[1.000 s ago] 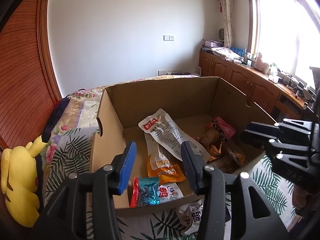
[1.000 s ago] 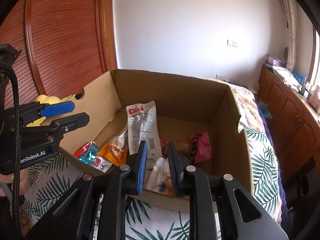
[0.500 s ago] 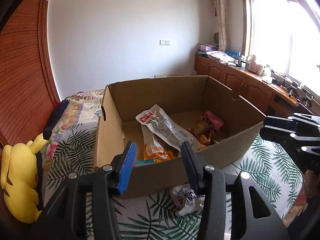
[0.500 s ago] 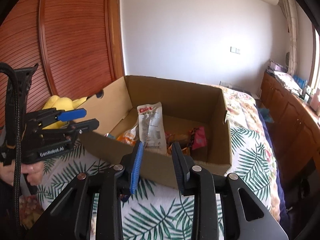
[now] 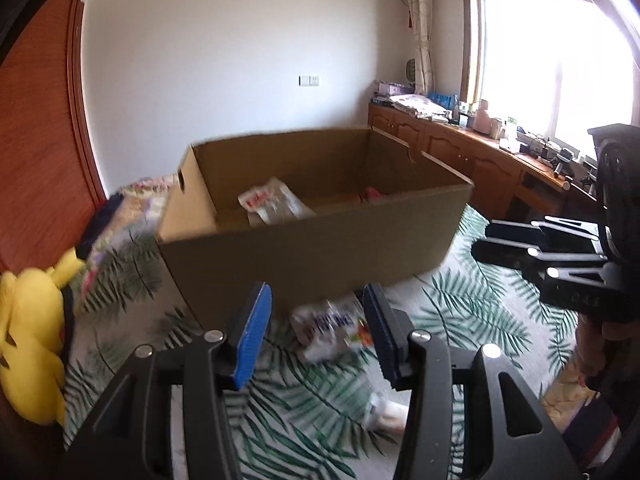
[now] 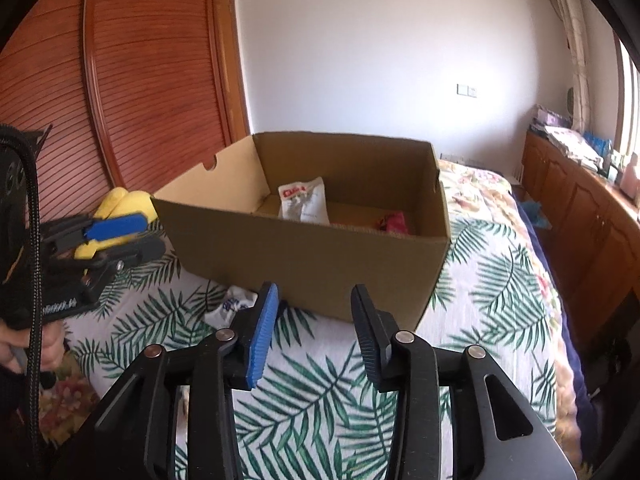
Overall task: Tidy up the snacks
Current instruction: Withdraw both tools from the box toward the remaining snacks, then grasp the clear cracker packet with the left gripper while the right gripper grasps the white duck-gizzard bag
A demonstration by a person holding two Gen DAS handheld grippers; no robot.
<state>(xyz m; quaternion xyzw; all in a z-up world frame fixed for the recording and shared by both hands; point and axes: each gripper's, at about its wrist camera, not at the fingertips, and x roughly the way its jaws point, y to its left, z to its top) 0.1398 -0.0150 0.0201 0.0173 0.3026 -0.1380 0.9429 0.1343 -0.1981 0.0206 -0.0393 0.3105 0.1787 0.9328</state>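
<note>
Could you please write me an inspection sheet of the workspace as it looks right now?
Surface: bed with a palm-leaf print cover.
Job's things: open brown cardboard box holding a white printed snack packet and a pink packet; a white snack bag with blue print lies on the cover in front of the box.
Clutter: yellow plush toy beside the box.
Grippers: left gripper open, empty, above the loose bag; right gripper open, empty.
Cables: black cable at the left handle.
Surroundings: slatted wooden wardrobe door, white wall, wooden cabinets under a bright window.
</note>
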